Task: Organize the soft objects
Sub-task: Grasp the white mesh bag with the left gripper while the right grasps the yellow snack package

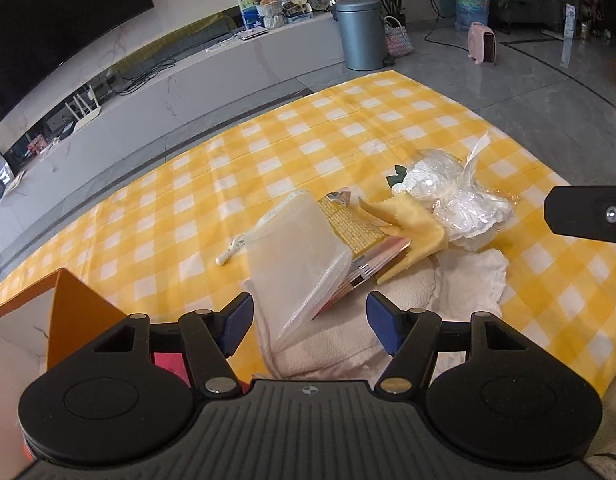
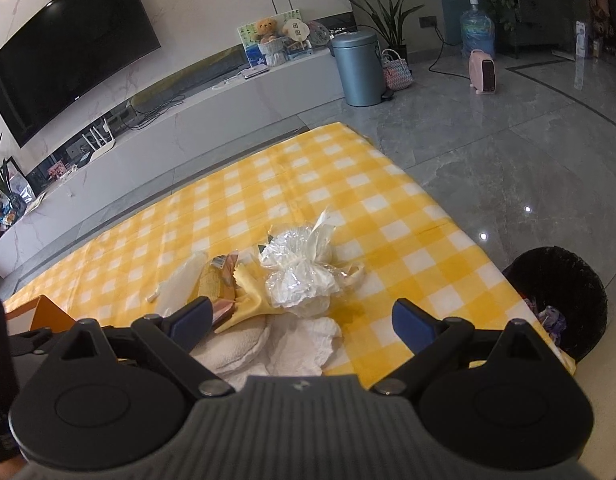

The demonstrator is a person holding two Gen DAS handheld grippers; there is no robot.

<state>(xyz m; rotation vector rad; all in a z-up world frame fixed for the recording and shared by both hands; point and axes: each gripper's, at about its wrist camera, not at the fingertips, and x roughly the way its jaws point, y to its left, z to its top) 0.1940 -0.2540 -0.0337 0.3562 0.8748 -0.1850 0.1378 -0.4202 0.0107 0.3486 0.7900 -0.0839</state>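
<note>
**Two open claws over a heap of soft things on the checked cloth**

A yellow-and-white gingham cloth (image 1: 308, 136) covers the worktop, smooth and flat apart from faint fold lines. Near its front edge lies one loose pile. At the bottom is a cream, fleecy towel (image 1: 332, 340), thick and nubbly, bunched into rounded folds. Beside it, to the right, is one crumpled white tissue (image 1: 480, 276) with a ragged, scalloped edge. On top of the towel rests a translucent white mesh pouch (image 1: 296, 256), flat and roughly rectangular, with a drawstring cord ending in a small white toggle (image 1: 228, 254) on the cloth. Part under the pouch lies a thin booklet (image 1: 368, 268) with a glossy striped edge and a yellow grid-patterned cover. A soft yellow cloth (image 1: 412, 228) with a pinked, zigzag edge drapes over it. Behind that sits a crinkled clear plastic bag (image 1: 452, 192), knotted, shiny, with white stuff inside.

An orange cardboard box (image 1: 72, 312) stands open at the left front corner.

The left claw (image 1: 310, 326) hangs over the towel and the pouch's near end, its two blue pads (image 1: 238, 330) spread wide, gripping nothing. The right claw (image 2: 300, 326) is likewise wide apart and empty, above the towel and tissue. A dark round bin (image 2: 564, 300) stands on the grey marble floor to the right.
</note>
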